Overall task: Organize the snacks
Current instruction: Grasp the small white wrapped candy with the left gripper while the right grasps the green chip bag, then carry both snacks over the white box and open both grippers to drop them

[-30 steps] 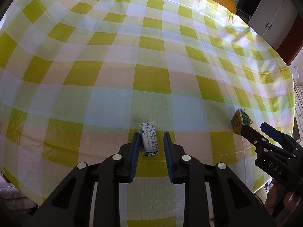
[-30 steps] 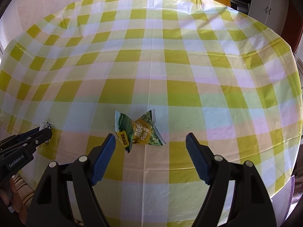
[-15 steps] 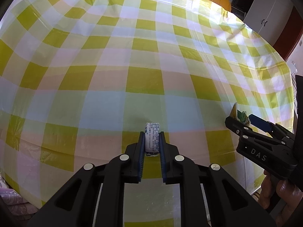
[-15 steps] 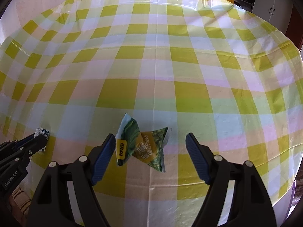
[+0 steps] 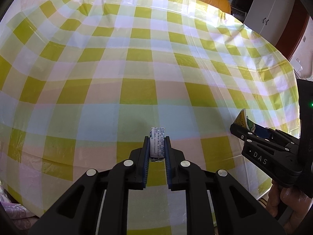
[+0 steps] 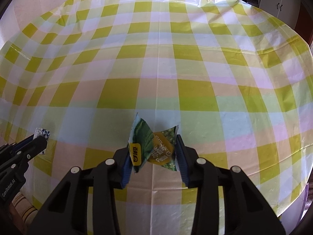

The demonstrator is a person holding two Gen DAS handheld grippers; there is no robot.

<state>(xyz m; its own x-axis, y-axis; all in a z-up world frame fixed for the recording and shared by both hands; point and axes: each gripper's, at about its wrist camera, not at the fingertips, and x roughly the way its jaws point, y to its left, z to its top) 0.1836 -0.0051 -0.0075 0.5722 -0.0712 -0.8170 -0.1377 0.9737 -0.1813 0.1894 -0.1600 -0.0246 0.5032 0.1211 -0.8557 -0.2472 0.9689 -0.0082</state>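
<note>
Reading "Peas" in white on its orange label, the crumpled green foil snack packet sits clamped between the right gripper fingers, its long axis crosswise. The left gripper fingers are closed on a small white wrapped candy bar with blue print, pointing lengthwise forward, above the yellow-checked plastic-covered bench.

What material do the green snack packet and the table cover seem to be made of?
Green snack packet: probably thin printed plastic film, glossy; it crumples between the right hand-held gripper pads. Table cover: likely thin plastic sheet, given its shiny creases.
</note>
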